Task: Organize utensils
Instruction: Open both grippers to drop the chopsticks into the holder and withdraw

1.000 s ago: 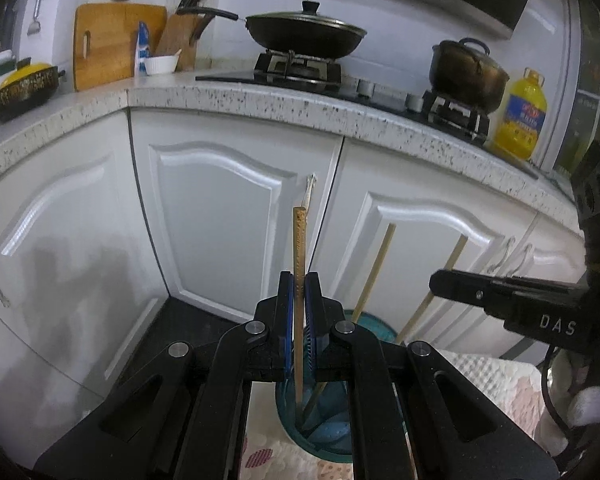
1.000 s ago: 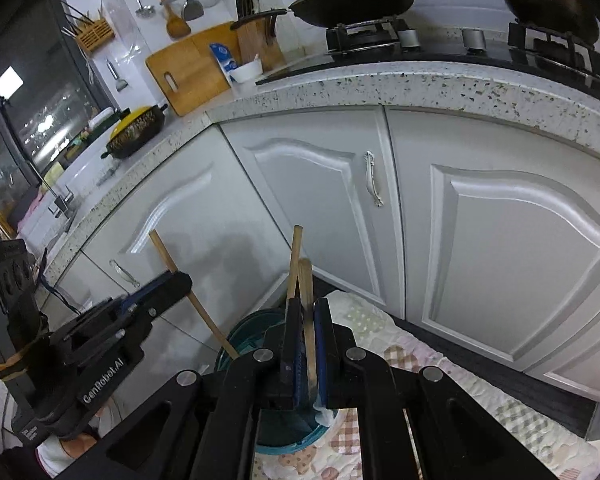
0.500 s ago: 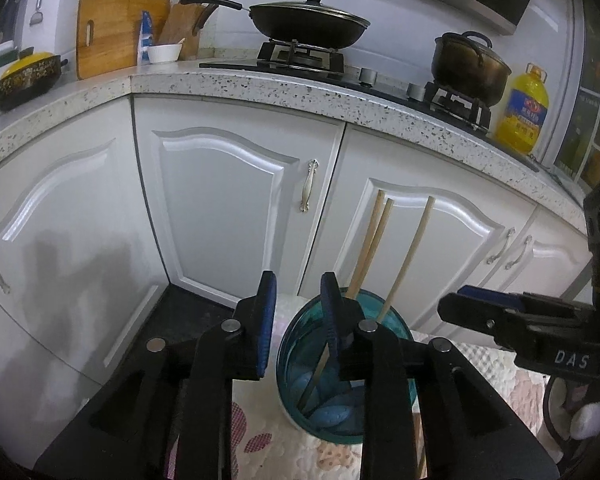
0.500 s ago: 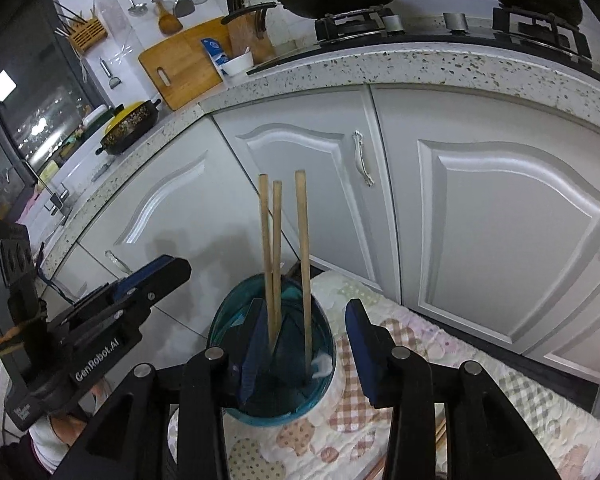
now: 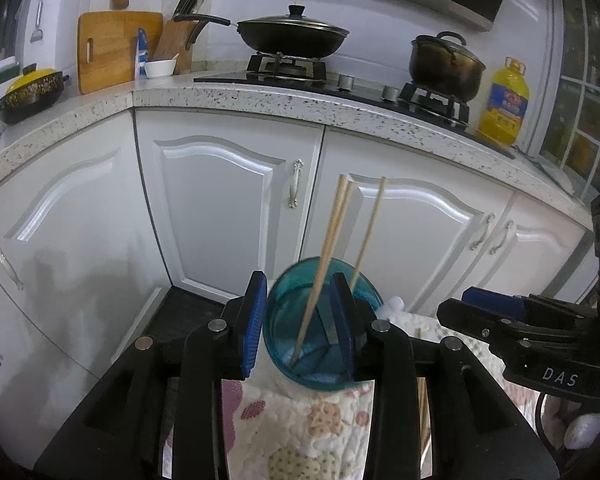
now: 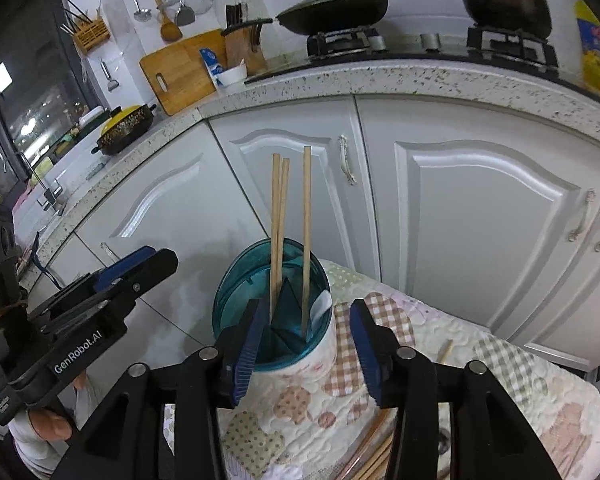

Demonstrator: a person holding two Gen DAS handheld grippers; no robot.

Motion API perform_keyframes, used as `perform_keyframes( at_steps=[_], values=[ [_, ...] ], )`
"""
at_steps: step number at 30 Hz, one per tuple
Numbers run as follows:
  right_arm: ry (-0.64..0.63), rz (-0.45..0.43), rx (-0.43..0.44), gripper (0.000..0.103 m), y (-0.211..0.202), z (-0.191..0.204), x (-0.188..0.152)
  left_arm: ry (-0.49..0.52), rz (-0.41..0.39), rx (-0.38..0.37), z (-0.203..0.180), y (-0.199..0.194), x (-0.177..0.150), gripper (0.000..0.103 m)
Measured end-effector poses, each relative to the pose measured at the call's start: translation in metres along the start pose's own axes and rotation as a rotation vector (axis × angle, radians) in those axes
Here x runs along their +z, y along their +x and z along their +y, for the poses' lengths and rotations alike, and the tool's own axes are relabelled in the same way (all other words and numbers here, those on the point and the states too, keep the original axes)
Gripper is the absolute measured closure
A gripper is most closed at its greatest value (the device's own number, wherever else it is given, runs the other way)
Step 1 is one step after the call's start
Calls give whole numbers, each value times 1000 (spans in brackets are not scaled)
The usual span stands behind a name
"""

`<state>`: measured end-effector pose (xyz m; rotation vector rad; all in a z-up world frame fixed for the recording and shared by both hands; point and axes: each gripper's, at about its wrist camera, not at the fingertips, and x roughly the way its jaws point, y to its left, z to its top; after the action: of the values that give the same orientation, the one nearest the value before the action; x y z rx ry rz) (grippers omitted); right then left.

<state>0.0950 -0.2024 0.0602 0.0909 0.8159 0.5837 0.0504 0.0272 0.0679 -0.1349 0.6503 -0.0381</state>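
Observation:
A teal holder stands on a patterned quilt; it also shows in the right wrist view. Three wooden chopsticks stand upright in it, also visible in the right wrist view. My left gripper is open and empty, its jaws on either side of the holder. My right gripper is open and empty, just in front of the holder. More chopsticks lie on the quilt below the right gripper. Each gripper shows in the other's view.
White cabinet doors stand close behind the holder under a speckled counter. On it are a wok, a pot, an oil bottle and a cutting board.
Both grippers let go of their chopsticks, opened and drew back. The chopsticks now stand in the holder.

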Motion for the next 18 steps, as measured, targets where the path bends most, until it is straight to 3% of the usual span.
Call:
perform_keyframes(
  at_steps=[18],
  values=[
    [35,-25,-78,50,-40,1,-54,39,51,-69,-38,-31,-51,70]
  ],
)
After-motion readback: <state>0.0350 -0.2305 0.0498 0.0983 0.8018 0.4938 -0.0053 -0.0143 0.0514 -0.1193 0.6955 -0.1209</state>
